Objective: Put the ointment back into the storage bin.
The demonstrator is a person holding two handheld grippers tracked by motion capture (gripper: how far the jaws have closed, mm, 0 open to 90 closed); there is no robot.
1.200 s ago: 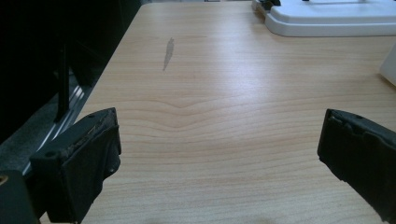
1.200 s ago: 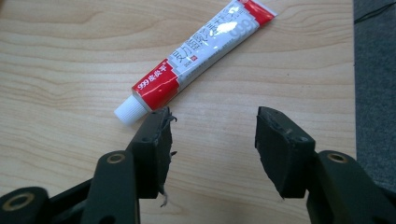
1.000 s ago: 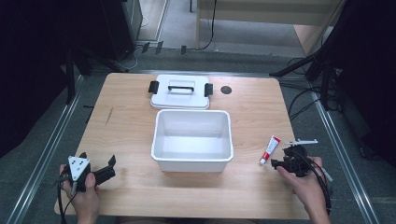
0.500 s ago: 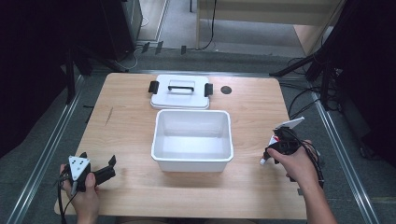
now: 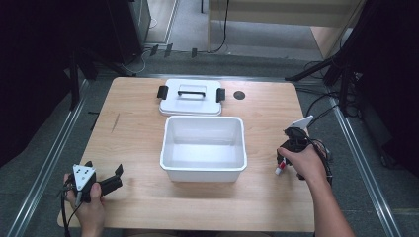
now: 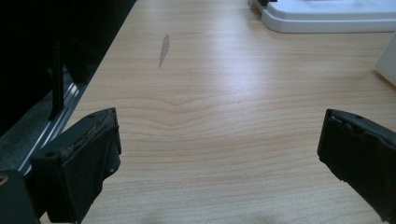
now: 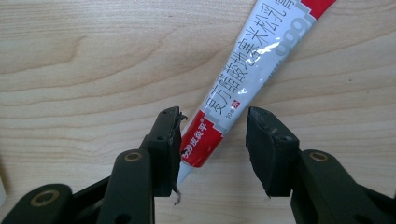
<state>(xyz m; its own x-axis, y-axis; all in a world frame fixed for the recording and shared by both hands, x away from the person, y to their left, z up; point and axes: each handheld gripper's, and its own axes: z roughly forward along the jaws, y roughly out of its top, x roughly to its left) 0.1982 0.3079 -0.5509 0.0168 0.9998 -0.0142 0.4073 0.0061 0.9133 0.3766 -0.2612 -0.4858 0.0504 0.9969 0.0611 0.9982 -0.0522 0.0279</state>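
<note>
Two jaws of right gripper [image 7: 212, 140] straddling tube [image 7: 243, 79], closing in, gap remaining at right pad, not yet clamping. Tube lying on table [image 5: 267, 197] right of white bin [image 5: 204, 170], long axis slanting across jaws. Left gripper [image 5: 106, 180] resting far off, gaping, empty.
</note>
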